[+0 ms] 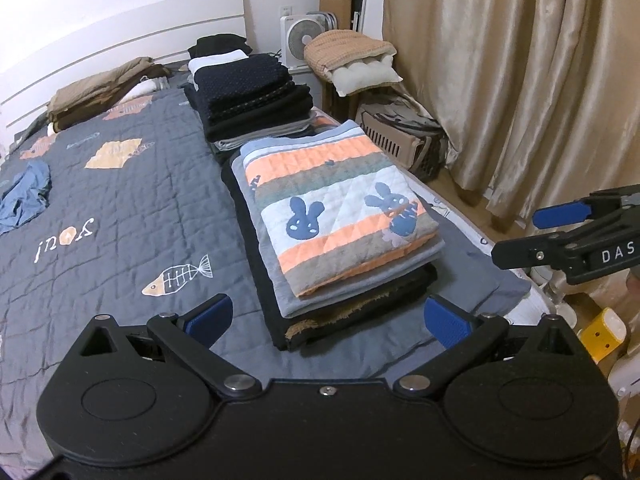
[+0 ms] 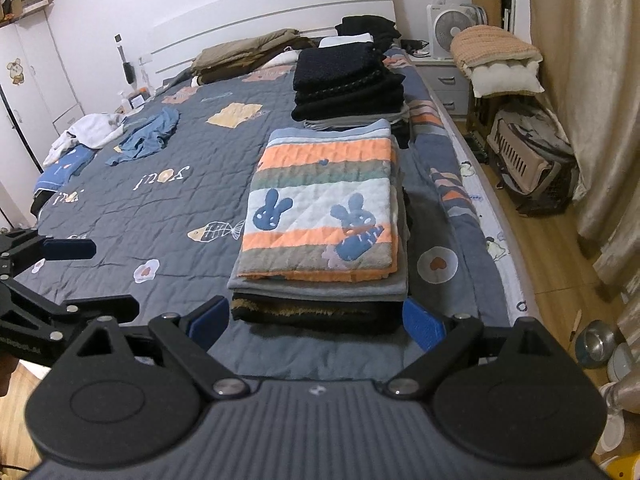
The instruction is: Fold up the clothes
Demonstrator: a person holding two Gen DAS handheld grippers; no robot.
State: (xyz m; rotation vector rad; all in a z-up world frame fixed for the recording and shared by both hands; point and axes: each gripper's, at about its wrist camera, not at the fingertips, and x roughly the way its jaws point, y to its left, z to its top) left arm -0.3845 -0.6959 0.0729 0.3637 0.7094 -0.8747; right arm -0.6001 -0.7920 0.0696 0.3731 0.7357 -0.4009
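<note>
— On the bed (image 2: 160, 208), near its foot, what lies on top of the nearest pile?

— A folded quilted cloth (image 2: 324, 208) with orange, grey and pale stripes and blue rabbits. It rests flat on a grey folded piece, and under that are dark folded garments (image 2: 316, 312), one with a brownish fuzzy edge.

— And the left hand-held gripper (image 1: 328, 316)?

— Its blue pads are spread wide apart, holding nothing. In its own view they sit either side of the near end of that pile, above the bedspread, not touching the cloth as far as I can tell.

— The right hand-held gripper (image 2: 316, 320)?

— Open as well, empty, its pads flanking the front edge of the same pile. In the left wrist view it shows at the right edge (image 1: 568, 236), off the side of the bed.

— What is behind the striped cloth?

— A taller stack of black and dark blue folded clothes (image 2: 348, 80), just beyond it, with more dark items and a white piece nearer the headboard (image 2: 280, 4). A brown folded pile (image 2: 248, 56) lies by the headboard too.

— Anything unfolded?

— Yes: a crumpled blue garment (image 2: 148, 136) on the far left of the bedspread, well apart from the piles, and beside it a white crumpled one (image 2: 92, 130).

— Beyond the bed?

— A white fan (image 2: 452, 28), a beige curtain (image 1: 520, 80), and a pet carrier (image 2: 528, 156) on the wooden floor.
</note>
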